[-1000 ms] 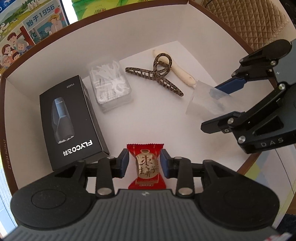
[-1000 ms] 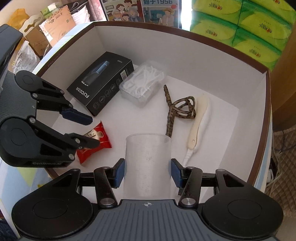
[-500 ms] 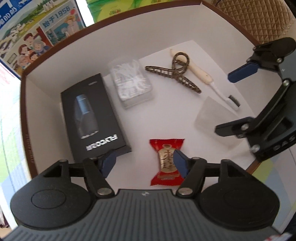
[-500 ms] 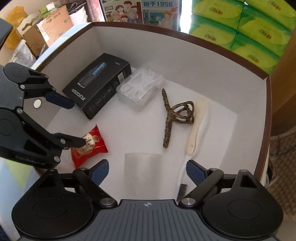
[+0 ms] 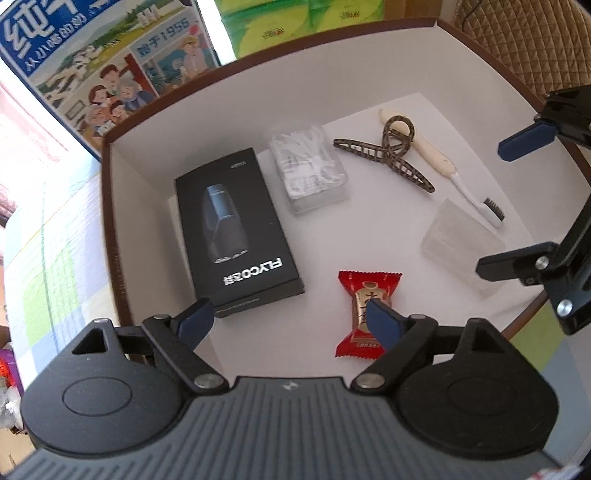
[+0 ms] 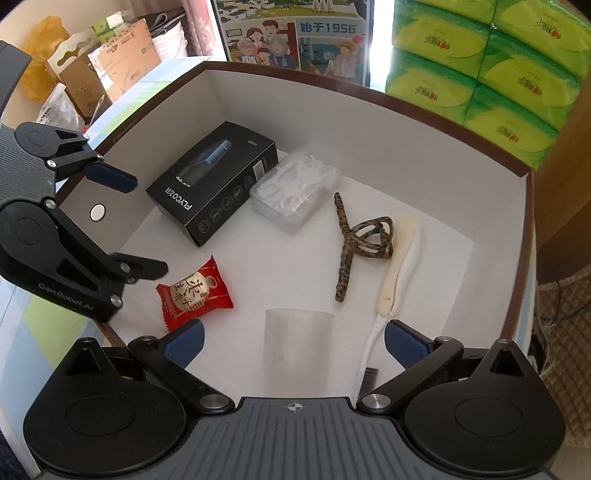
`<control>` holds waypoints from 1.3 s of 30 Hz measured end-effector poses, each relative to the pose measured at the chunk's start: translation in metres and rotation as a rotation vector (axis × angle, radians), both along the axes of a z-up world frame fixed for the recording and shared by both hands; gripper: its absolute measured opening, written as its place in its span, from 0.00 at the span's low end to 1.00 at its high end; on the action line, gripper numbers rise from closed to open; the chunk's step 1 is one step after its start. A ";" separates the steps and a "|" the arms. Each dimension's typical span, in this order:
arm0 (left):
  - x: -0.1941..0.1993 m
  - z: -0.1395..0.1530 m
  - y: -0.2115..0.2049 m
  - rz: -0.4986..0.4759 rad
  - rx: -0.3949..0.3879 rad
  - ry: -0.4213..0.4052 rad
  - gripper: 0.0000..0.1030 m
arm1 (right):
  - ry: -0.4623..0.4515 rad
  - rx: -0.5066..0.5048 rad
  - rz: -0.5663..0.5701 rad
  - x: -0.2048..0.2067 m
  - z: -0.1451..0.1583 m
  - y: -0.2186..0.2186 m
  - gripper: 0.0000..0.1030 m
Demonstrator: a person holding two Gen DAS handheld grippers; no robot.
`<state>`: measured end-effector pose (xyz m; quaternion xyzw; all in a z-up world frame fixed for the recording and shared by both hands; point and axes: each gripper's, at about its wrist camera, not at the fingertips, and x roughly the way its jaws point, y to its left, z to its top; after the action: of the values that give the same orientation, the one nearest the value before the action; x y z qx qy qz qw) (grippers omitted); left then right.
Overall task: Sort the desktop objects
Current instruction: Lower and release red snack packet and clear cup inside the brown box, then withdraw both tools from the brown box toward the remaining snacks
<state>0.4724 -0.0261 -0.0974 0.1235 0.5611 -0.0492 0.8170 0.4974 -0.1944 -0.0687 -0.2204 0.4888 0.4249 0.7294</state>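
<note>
Both grippers hang over a white box (image 5: 110, 229) with a brown rim, and both stand wide with nothing between their fingers. Seen from its own camera, the left gripper (image 5: 291, 317) has its blue pads spread far apart; one pad sits over the near corner of a black FLYCO box (image 5: 236, 229), the other overlaps a red candy packet (image 5: 364, 291) in the view, but whether it touches the packet cannot be told. The packet lies flat on the box floor, just beside the black carton.

The right gripper (image 6: 293, 341) is spread just as wide. A clear plastic cup (image 6: 297, 350) lies on its side on the floor between its pads, free of both. A cream-handled brush (image 6: 397, 258) runs alongside the cup, its bristle end near the right-hand pad. A leopard-print hair clip (image 6: 354, 240) lies against the brush handle, and a clear case of floss picks (image 6: 295, 188) rests between the clip and the black carton.

Behind the box stand green tissue packs (image 6: 491, 66) and an illustrated carton (image 6: 295, 33).
</note>
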 end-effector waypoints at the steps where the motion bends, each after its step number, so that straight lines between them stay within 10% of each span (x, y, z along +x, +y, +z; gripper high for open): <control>1: -0.001 0.002 0.001 0.004 0.001 -0.005 0.86 | -0.005 0.003 -0.004 -0.001 0.003 -0.001 0.98; 39: -0.122 0.107 -0.016 0.077 -0.085 -0.262 0.87 | -0.152 0.202 -0.091 -0.098 0.087 -0.068 0.98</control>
<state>0.3505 -0.0421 0.0096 0.0725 0.4514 -0.0251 0.8890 0.3991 -0.2625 0.0187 -0.1549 0.3961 0.4205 0.8014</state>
